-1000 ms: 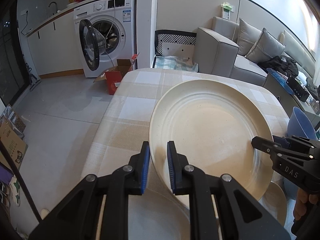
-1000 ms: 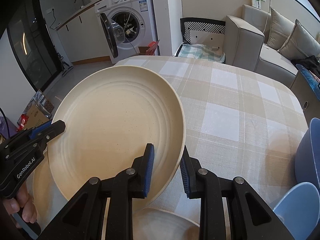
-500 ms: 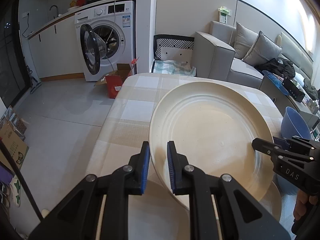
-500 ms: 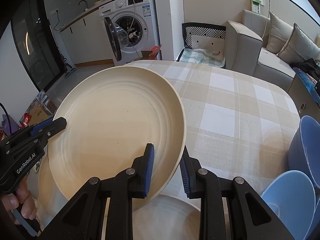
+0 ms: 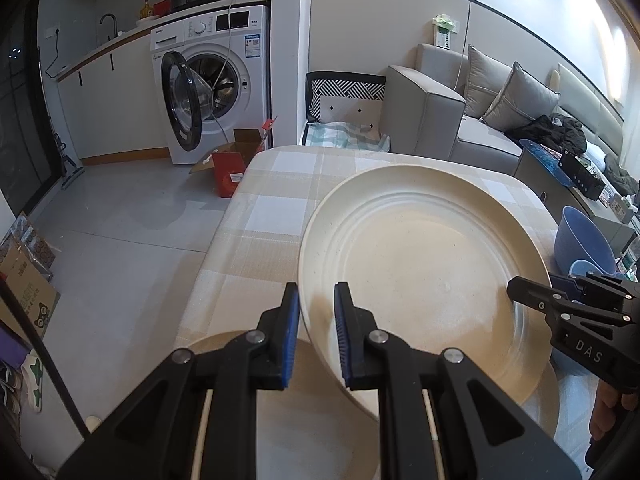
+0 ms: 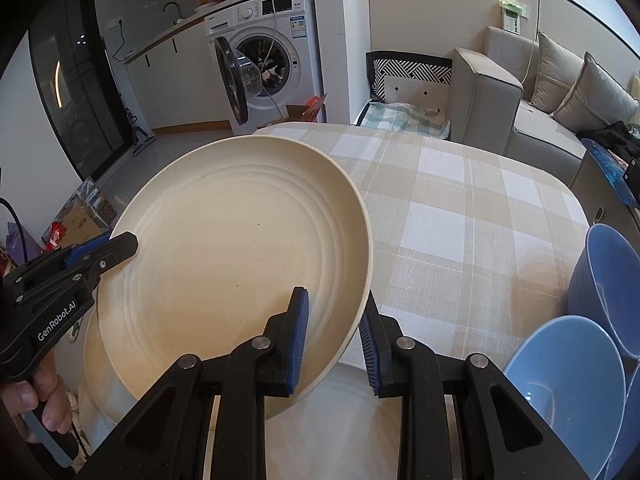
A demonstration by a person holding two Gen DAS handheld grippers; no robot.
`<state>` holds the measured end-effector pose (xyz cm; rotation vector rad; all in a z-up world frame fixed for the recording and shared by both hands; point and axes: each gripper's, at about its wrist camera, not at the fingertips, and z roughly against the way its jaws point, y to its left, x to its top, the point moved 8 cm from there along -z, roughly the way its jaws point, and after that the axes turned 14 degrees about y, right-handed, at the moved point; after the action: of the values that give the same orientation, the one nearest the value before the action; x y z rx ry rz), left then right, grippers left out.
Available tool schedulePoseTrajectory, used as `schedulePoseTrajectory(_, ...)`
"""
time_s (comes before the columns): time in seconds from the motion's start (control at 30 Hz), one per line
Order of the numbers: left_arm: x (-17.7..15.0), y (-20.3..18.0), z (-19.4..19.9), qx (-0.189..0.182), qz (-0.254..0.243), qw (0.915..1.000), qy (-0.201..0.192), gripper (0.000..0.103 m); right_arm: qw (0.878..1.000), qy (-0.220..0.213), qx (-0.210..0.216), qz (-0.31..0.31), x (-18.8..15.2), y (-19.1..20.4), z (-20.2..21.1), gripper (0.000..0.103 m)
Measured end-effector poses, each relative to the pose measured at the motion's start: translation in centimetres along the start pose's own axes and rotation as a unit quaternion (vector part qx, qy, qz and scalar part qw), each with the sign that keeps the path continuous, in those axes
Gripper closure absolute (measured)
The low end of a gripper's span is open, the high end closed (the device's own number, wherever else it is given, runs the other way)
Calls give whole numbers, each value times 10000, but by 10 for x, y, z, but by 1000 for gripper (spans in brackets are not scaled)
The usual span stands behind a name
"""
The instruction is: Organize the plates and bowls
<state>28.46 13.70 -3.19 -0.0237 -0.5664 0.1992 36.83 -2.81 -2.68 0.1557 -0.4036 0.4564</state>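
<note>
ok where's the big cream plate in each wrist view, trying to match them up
Left wrist: the cream plate fills centre-right, its left rim clamped by the left gripper.
Right wrist: the same plate fills centre-left, its right rim in the right gripper.
Shared landmark: the washing machine with its door open, upper left in both.
</note>
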Motion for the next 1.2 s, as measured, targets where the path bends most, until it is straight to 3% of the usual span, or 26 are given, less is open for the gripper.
schedulePoseTrajectory(1.2, -51, -16, 18, -73, -252, 9996, 114, 88, 9999, 93, 82, -52, -73, 1, 13, 78)
